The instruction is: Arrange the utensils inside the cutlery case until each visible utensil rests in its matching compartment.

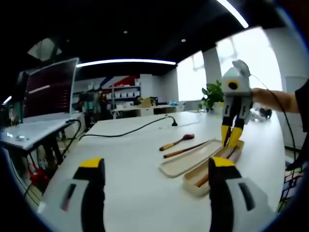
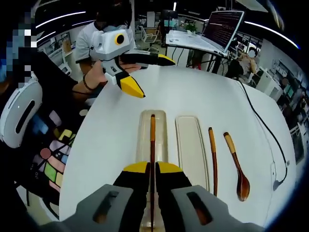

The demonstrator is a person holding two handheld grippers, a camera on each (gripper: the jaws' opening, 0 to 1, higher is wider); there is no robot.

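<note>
In the right gripper view, going left to right, the left tongs (image 2: 137,93) hung above the white surface (image 2: 203,96) at the upper left, held in a person's hand (image 2: 96,75); their yellow tips pointed down toward the surface, and I cannot tell from this view how far apart they stood. Below them the open cutlery case (image 2: 145,133) lay lengthwise, and a wooden chopstick (image 2: 152,145) ran along its inside. The right tongs (image 2: 151,175) were closed on the near end of that chopstick, the stick passing between their two yellow tips. Just beside the case on its right lay the case lid (image 2: 190,145), hollow side up. Next came a second chopstick (image 2: 213,159) on the bare surface, and then a wooden spoon (image 2: 237,166), bowl toward the camera. A black cable (image 2: 260,125) curved along the far right of the surface. An open laptop (image 2: 219,29) stood at the back.

In the left gripper view, the left tongs (image 1: 157,169) stood wide open over the bare surface, nothing between them. Further on, the spoon (image 1: 177,141) and the loose chopstick (image 1: 186,149) lay beside the lid (image 1: 186,162), with the case (image 1: 203,181) to the right of it. The right tongs (image 1: 231,137) pointed down into the far end of the case.
</note>
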